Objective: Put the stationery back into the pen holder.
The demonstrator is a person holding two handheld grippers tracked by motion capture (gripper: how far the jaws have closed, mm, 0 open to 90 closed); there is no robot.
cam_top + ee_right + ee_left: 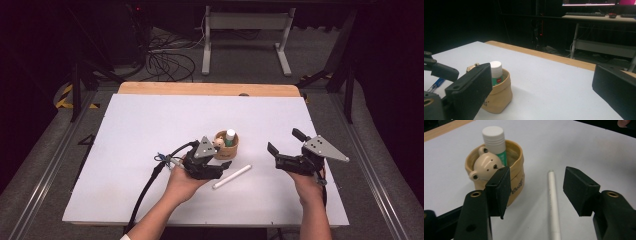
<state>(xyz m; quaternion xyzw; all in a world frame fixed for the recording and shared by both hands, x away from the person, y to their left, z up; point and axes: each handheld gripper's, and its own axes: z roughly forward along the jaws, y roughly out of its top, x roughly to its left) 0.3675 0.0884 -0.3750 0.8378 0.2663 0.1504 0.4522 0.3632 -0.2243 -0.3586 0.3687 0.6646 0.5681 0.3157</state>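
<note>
black pads of my left tongs point(536, 191) fill the bottom of the left gripper view, spread wide with nothing between them but air, and the white stick point(554, 205) lies on the worktop point(586, 150) in the gap ahead, nearer the right-hand pad. it rests flat just beside the cup point(516, 182), not touching it, and in the high view the stick point(232, 176) lies slantwise just right of my left tongs point(220, 162)

i judge the stick light, stiff and smooth, likely plastic or chalk-like, round enough to roll if one pad nudges it first. if it is chalk it could snap under a hard squeeze, so a gentle close seems wise. best hold looks to be across its middle, pads square to its length, low enough to catch it against the worktop without scraping

the cup is soft-walled and tan, holding a bear figure point(485, 166) and a white-capped tube point(495, 141); my left-hand pad sits very close to its wall, and a bump could tip or shove it

my right tongs point(284, 142) hang well apart to the right, wide open and holding nothing
</note>
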